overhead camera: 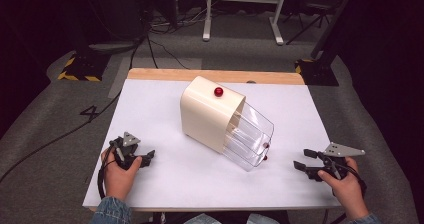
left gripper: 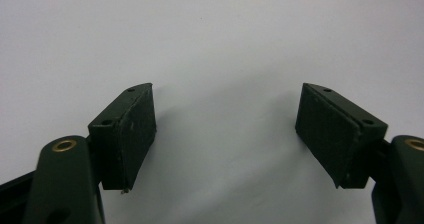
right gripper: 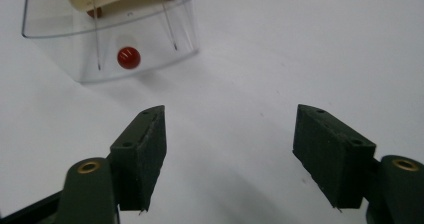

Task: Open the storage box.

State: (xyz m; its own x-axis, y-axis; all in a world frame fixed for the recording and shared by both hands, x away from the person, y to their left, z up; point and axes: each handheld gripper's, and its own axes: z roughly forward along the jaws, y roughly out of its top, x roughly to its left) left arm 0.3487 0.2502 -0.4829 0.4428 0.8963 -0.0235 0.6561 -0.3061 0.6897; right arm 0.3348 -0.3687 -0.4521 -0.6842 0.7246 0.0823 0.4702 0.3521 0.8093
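A cream box with a red knob on top sits mid-table, and a clear plastic drawer sticks out of it toward the right front. The drawer carries a red knob on its front face. My left gripper rests open near the table's front left, its jaws wide apart over bare white surface. My right gripper is open at the front right, pointing at the drawer from a short distance, with nothing between its jaws.
The white table top has a wooden strip along its far edge. Beyond it are grey floor, cables, a hazard-striped stand base and white table legs.
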